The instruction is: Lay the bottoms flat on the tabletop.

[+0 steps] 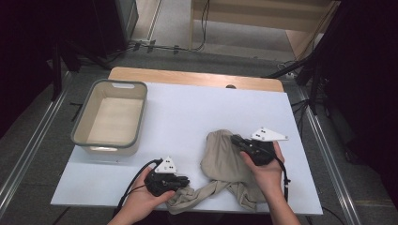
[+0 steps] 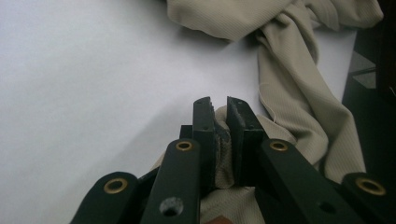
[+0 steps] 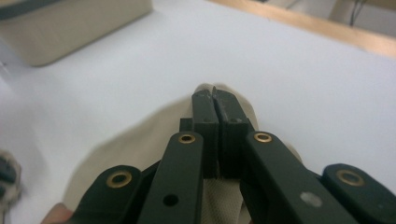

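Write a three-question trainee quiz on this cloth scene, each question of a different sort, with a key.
1. True or false: the left gripper has its jaws closed on a fold of the beige cloth.
2. Where does the bin sit on the white table? A) on the person's left side B) on the person's right side C) on top of the cloth
3. Fill in: the right gripper grips the cloth, and the bin holds ____.

Key: 1 true; 2 A; 3 nothing.

Bright overhead light, dark surroundings, perhaps slight blur
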Demonstrator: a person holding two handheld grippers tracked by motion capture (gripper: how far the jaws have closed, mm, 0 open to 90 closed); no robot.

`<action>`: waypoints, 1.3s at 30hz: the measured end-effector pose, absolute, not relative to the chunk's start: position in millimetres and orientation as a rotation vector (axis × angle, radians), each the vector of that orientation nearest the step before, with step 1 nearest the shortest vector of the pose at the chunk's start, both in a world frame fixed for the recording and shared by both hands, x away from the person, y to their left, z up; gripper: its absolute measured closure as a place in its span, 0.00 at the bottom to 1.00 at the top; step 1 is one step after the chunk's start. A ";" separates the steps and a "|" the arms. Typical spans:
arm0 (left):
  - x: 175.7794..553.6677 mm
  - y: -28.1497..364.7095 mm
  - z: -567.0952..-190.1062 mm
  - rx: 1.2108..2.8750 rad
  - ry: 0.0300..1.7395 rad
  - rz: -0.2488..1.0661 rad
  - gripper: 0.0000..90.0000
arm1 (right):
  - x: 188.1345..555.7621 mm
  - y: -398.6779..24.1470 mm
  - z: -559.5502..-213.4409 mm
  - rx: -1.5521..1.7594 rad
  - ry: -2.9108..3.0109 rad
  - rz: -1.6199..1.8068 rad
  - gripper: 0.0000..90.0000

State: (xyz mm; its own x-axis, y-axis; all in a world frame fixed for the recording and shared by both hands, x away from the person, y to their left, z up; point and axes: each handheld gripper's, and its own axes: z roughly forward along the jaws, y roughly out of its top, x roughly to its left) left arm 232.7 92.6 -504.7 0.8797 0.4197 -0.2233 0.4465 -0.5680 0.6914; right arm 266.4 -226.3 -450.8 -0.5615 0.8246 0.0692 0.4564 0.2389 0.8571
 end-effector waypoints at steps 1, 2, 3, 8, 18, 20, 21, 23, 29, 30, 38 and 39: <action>231.4 94.1 -504.3 2.246 0.619 -0.044 0.92 | 269.7 -219.9 -446.5 1.155 2.124 1.258 0.96; 230.5 95.9 -503.9 2.251 0.613 -0.045 0.92 | 273.5 -213.8 -442.5 1.140 2.124 1.267 0.96; 229.4 97.6 -503.5 2.250 0.616 -0.047 0.92 | 277.6 -208.1 -438.8 1.121 2.123 1.276 0.96; 228.0 106.0 -503.7 2.241 0.626 -0.049 0.92 | 294.2 -179.0 -423.4 0.999 2.141 1.392 0.95; 240.6 104.9 -492.1 2.122 0.715 0.039 0.59 | 288.4 -206.6 -429.4 1.065 2.147 1.352 0.52; 244.7 100.2 -488.0 2.107 0.715 0.046 0.56 | 283.7 -220.5 -437.2 1.119 2.132 1.323 0.52; 246.6 96.9 -485.7 2.100 0.715 0.044 0.53 | 280.9 -228.6 -442.4 1.145 2.129 1.309 0.52; 250.0 88.2 -481.7 2.086 0.708 0.045 0.50 | 275.3 -243.9 -455.5 1.209 2.124 1.250 0.52; 261.8 50.4 -473.1 2.056 0.688 0.040 0.47 | 266.3 -271.1 -488.7 1.361 2.122 1.178 0.51; 264.0 43.0 -472.7 2.052 0.689 0.035 0.47 | 265.8 -272.0 -494.6 1.386 2.134 1.162 0.50; 280.2 -11.3 -476.8 2.106 0.694 0.036 0.40 | 260.1 -262.6 -521.2 1.408 2.191 1.161 0.50; 282.3 -15.4 -479.8 2.118 0.703 0.035 0.40 | 259.4 -262.3 -522.1 1.410 2.195 1.169 0.52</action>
State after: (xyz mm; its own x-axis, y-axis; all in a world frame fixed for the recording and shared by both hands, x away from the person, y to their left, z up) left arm 282.3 -15.4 -479.8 0.8394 0.4951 -0.2244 0.4701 -0.4538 0.7570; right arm 259.4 -262.3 -522.1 -0.4832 0.8565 0.1815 0.6284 0.1950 0.7530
